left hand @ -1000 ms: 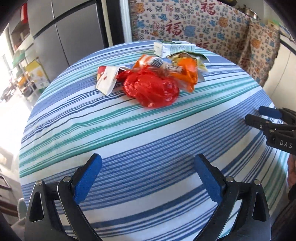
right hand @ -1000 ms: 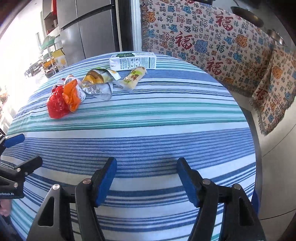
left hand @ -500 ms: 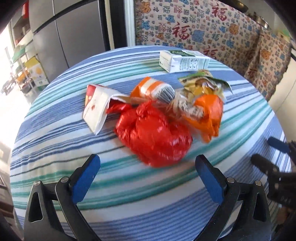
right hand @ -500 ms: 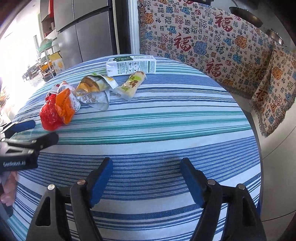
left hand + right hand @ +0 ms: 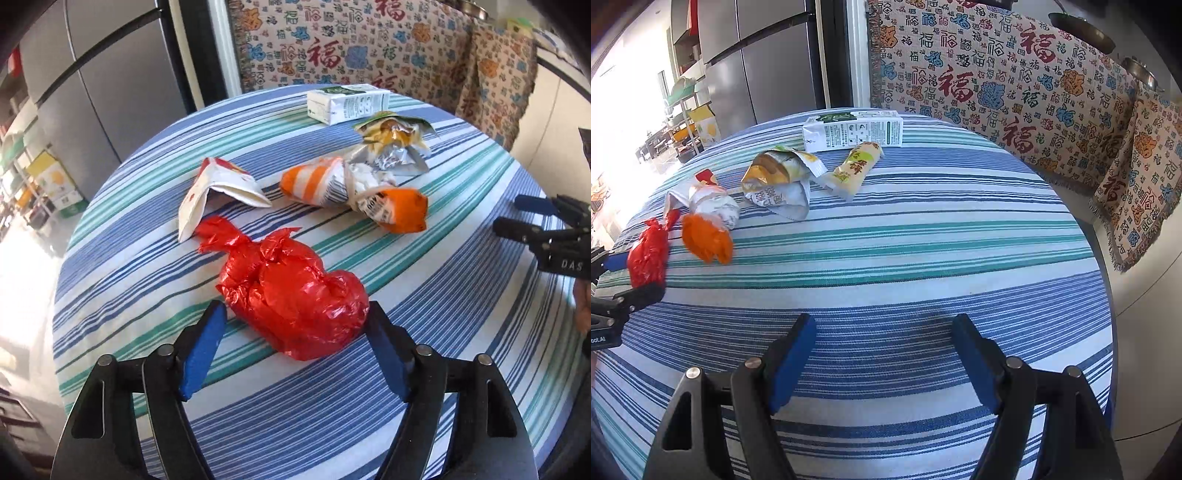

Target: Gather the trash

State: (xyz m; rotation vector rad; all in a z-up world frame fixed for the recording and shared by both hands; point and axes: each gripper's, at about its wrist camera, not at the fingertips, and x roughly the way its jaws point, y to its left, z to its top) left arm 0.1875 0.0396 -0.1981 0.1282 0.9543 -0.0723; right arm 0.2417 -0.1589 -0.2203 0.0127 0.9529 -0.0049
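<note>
Left gripper (image 5: 295, 343) and right gripper (image 5: 884, 350), black linkage arms, silver pivot screws, blue finger pads (image 5: 202, 347)

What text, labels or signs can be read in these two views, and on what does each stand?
"福": repeated on the patterned throw behind the table.
"DAS": on the right hand-held gripper, seen from the left wrist view.
Milk carton print: too small to read.
Snack wrappers: characters blurred, unreadable.

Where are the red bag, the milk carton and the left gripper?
red bag (image 5: 295, 302), left wrist view, middle of the crumpled body
milk carton (image 5: 855, 131), right wrist view, printed side panel
left gripper (image 5: 295, 354), left wrist view, midway between closing fingertips, at the bag
</note>
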